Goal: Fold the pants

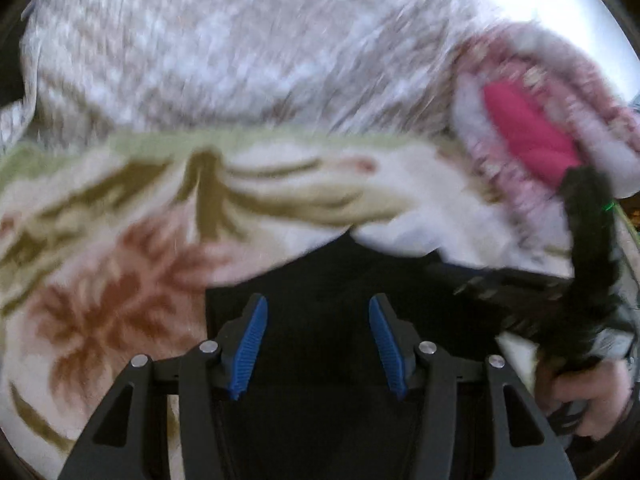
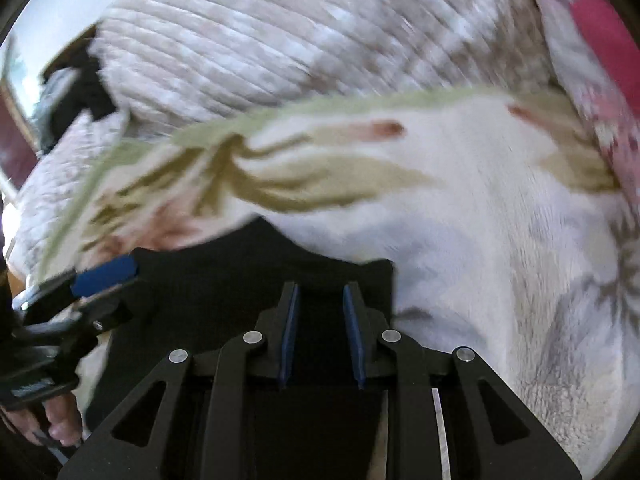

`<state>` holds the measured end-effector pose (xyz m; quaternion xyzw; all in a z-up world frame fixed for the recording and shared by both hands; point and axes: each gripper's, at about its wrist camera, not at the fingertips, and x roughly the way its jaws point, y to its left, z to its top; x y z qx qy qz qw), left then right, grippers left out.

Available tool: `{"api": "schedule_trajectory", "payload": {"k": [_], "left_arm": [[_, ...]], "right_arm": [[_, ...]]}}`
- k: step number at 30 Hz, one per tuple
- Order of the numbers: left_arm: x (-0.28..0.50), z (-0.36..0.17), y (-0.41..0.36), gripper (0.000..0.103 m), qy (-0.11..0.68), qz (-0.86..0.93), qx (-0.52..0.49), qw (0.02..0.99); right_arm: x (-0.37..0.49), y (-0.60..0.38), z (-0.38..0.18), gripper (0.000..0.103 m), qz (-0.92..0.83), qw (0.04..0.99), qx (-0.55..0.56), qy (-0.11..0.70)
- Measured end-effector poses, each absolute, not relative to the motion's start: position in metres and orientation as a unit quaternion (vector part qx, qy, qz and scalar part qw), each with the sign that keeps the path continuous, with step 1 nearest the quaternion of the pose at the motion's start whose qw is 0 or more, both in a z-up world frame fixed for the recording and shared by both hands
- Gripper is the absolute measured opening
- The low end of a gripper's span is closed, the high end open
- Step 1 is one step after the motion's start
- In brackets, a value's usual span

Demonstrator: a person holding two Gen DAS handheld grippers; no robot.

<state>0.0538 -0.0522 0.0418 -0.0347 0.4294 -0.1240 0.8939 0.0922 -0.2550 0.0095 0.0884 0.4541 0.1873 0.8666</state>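
Black pants (image 1: 320, 276) lie on a floral blanket (image 1: 100, 240), filling the lower centre of both wrist views. The fabric reads as a flat, dark, nearly featureless patch; motion blur hides seams and folds. In the right wrist view its far edge runs in a humped line, with a squared corner at right against the pale blanket.

The left gripper (image 1: 318, 344) hangs over the pants with its blue pads (image 1: 250, 348) spread wide, nothing between them. The right gripper (image 2: 320, 336) also sits over the dark cloth, its pads (image 2: 289, 334) parted by a narrower gap; whether the tips touch the fabric cannot be told.

Each view catches the other tool at its edge: the right one held in a hand (image 1: 588, 396), the left one in a hand (image 2: 52, 420) at the lower left.

Beyond the blanket lie a ribbed cream cover (image 1: 240, 48) and a pink-patterned quilt (image 1: 532, 128), all smeared by blur.
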Motion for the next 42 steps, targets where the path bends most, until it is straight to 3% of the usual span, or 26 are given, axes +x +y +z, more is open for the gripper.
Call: {"api": "schedule_trajectory", "payload": {"k": [3, 10, 14, 19, 27, 35, 42], "left_arm": [[0.049, 0.030, -0.043, 0.056, 0.414, -0.116, -0.041, 0.902], [0.047, 0.029, -0.041, 0.056, 0.400, -0.119, -0.046, 0.908], [0.045, 0.032, -0.043, 0.056, 0.402, -0.107, -0.034, 0.909], [0.019, 0.044, -0.044, 0.056, 0.406, -0.090, -0.023, 0.909], [-0.037, 0.054, -0.044, 0.056, 0.391, -0.086, -0.003, 0.916], [-0.048, 0.035, -0.037, 0.058, 0.414, -0.080, -0.016, 0.906], [-0.048, 0.031, -0.035, 0.060, 0.417, -0.079, -0.027, 0.905]], "right_arm": [[0.094, -0.267, 0.006, 0.010, 0.188, 0.864, 0.117, 0.451], [0.089, -0.262, 0.007, 0.011, 0.187, 0.869, 0.106, 0.445], [0.080, -0.261, 0.013, 0.014, 0.175, 0.879, 0.088, 0.435], [0.043, -0.263, 0.027, 0.034, 0.175, 0.886, 0.090, 0.419], [-0.029, -0.254, 0.040, 0.035, 0.186, 0.896, 0.072, 0.396], [-0.042, -0.232, 0.021, 0.035, 0.177, 0.888, 0.018, 0.424], [-0.047, -0.229, 0.017, 0.035, 0.185, 0.899, -0.005, 0.398]]}}
